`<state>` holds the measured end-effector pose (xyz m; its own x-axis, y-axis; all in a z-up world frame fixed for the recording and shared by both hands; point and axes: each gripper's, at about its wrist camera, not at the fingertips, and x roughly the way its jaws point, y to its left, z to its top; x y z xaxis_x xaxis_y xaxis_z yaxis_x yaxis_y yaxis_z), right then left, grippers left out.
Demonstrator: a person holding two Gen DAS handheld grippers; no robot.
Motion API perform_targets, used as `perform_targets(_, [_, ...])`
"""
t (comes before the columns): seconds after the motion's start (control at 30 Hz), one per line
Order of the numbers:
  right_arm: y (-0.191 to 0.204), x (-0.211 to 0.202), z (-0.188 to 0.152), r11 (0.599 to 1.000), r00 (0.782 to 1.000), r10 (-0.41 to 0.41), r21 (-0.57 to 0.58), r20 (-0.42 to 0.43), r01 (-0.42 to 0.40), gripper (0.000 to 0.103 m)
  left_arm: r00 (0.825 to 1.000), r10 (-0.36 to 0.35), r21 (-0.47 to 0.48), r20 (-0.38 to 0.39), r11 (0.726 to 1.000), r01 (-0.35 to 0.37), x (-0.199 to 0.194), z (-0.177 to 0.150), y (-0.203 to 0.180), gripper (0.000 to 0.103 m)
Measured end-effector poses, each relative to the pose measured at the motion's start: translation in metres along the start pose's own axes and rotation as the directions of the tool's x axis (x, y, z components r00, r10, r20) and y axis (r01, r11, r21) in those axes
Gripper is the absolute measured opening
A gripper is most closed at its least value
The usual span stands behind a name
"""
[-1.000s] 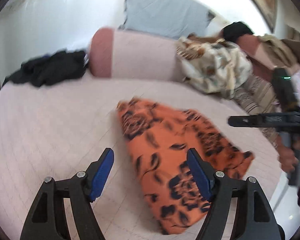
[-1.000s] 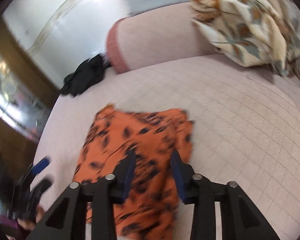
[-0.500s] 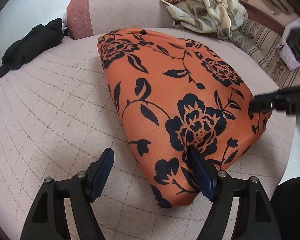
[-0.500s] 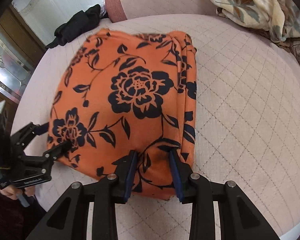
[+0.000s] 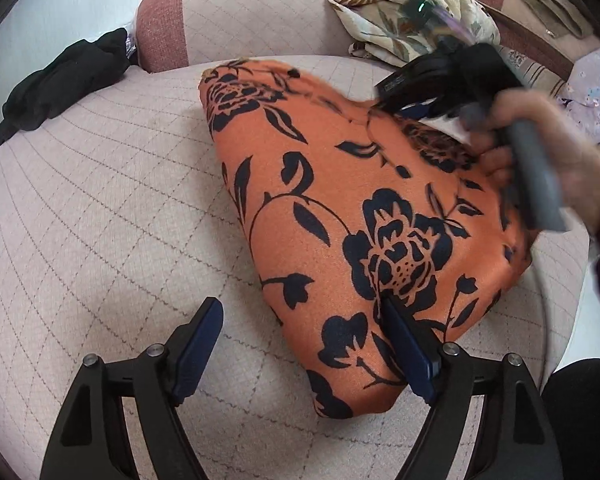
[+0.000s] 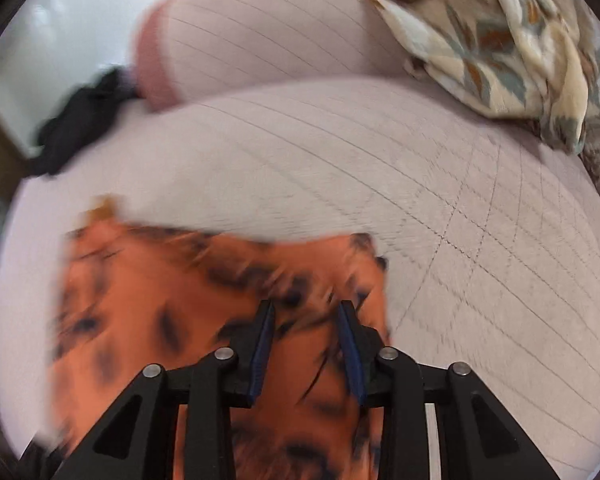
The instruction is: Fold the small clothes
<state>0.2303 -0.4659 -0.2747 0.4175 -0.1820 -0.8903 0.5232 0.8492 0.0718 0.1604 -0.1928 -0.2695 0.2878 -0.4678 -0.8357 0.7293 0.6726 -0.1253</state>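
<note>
Since 0.5 s ago the R gripper [image 6: 306, 334] has left the near hem and swung up over the cloth's [image 5: 340, 208] far side; its view is blurred, so it's moving fast. Jaws slightly apart, holding nothing I can make out. Prob. fold is laid and it's off to smooth or regrasp. L gripper [image 5: 300, 344] wide apart, unmoved, one finger resting on the near corner. Cloth lies flat on the cushion [image 5: 100, 220] ahead of L, long axis running near-right to far-left, narrow end far.

orange garment [image 5: 340, 208]: 1 | black garment [image 5: 60, 84]: 1 | floral blanket [image 5: 400, 12]: 1 | claws: 2
</note>
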Motion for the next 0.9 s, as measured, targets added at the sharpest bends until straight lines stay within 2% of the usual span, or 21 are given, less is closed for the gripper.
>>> perform_targets(0.03, [-0.004,0.014,0.001,0.999,1.0,0.02,0.026,0.0,-0.02,0.038,1.0,-0.002,-0.001,-0.003,1.0,0.002,0.001,0.001,0.0,0.083])
perform_targets(0.1, [-0.012,0.013,0.005,0.995,0.997,0.066,0.079,0.026,-0.068,0.039,1.0,-0.002,-0.003,-0.01,1.0,0.002,0.0,0.0,0.001,0.085])
perform_targets(0.17, [-0.019,0.005,0.005,0.987,0.996,0.09,0.131,0.015,-0.092,0.039,1.0,-0.006,-0.011,-0.015,1.0,0.006,-0.001,-0.001,0.003,0.085])
perform_targets(0.27, [-0.022,-0.022,-0.008,0.987,0.994,0.103,0.122,0.022,-0.105,0.039,1.0,-0.006,-0.026,-0.013,1.0,0.005,-0.002,-0.003,0.004,0.085])
perform_targets(0.33, [-0.019,-0.047,-0.03,0.986,0.989,0.143,0.081,0.037,-0.145,0.039,1.0,0.002,-0.023,-0.009,1.0,-0.002,-0.004,-0.005,0.003,0.085])
perform_targets(0.43, [-0.015,-0.076,-0.078,0.989,0.989,0.145,0.005,0.012,-0.145,0.039,1.0,0.008,-0.023,-0.007,1.0,-0.009,-0.004,-0.006,0.002,0.085])
perform_targets(0.53, [-0.019,-0.073,-0.12,0.987,0.985,0.161,-0.004,-0.057,-0.161,0.041,1.0,0.009,-0.028,-0.012,1.0,-0.01,-0.004,-0.008,0.0,0.085])
perform_targets(0.63, [-0.023,-0.079,-0.148,0.987,0.988,0.154,-0.036,-0.03,-0.155,0.045,1.0,0.014,-0.029,-0.008,0.999,-0.014,-0.004,-0.009,-0.001,0.085])
perform_targets(0.77, [-0.018,-0.083,-0.137,0.992,0.987,0.124,-0.005,-0.102,-0.126,0.047,1.0,0.013,-0.035,-0.009,0.999,-0.014,-0.005,-0.009,0.0,0.085])
perform_targets(0.83, [-0.006,-0.088,-0.116,0.992,0.989,0.121,-0.031,-0.084,-0.124,0.047,1.0,0.012,-0.036,-0.011,0.999,-0.013,-0.004,-0.009,0.0,0.085])
perform_targets(0.9, [0.009,-0.093,-0.094,0.986,0.988,0.152,-0.062,-0.041,-0.154,0.047,1.0,0.016,-0.032,-0.011,0.999,-0.016,-0.005,-0.008,-0.001,0.086])
